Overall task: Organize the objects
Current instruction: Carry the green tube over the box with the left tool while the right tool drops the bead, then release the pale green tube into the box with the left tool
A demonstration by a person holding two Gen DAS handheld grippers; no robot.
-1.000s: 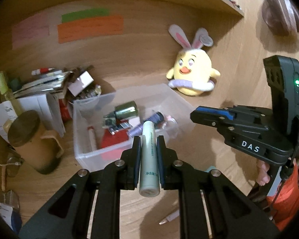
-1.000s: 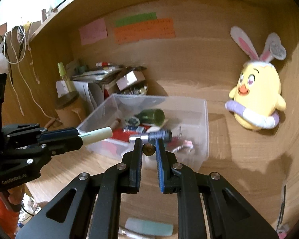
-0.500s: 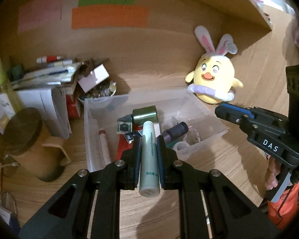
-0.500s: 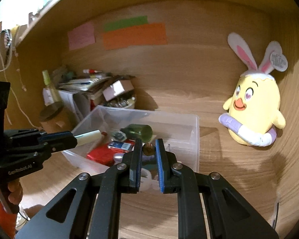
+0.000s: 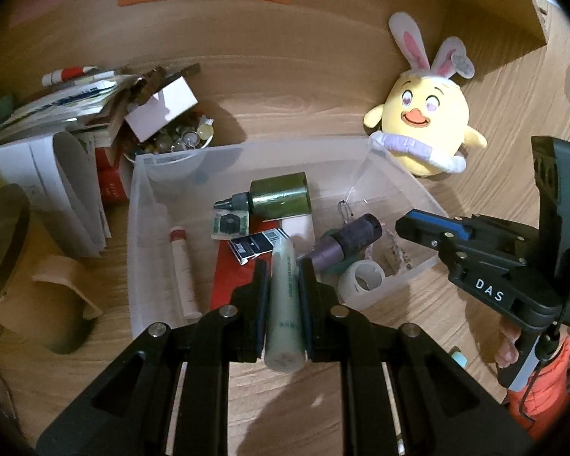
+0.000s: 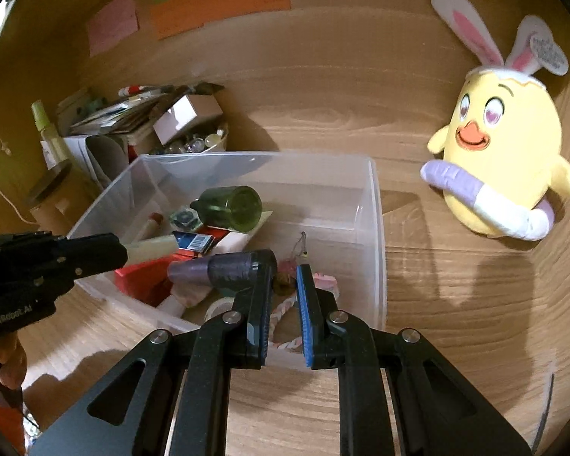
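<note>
Tube point(image 5: 284, 296), pale, light and slick-looking, we grip mid-body in our clenched left claw point(image 5: 282, 266), our right claw point(image 6: 285, 277) pinching something small and brown, both above the bin point(image 5: 399, 186).

"DAS" stood in white letters on the right gripper point(image 5: 414, 224) at the right of the left wrist view. "GenRobot.AI" ran along the left gripper point(image 6: 121, 252) at the left edge of the right wrist view. Other print was too small to read.

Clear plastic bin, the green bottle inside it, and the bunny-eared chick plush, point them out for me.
Clear plastic bin point(image 6: 374, 205): right wrist view, on its right rim.
Green bottle point(image 5: 279, 195): left wrist view, on its body.
Chick plush point(image 6: 501, 163): right wrist view, on its yellow belly.
</note>
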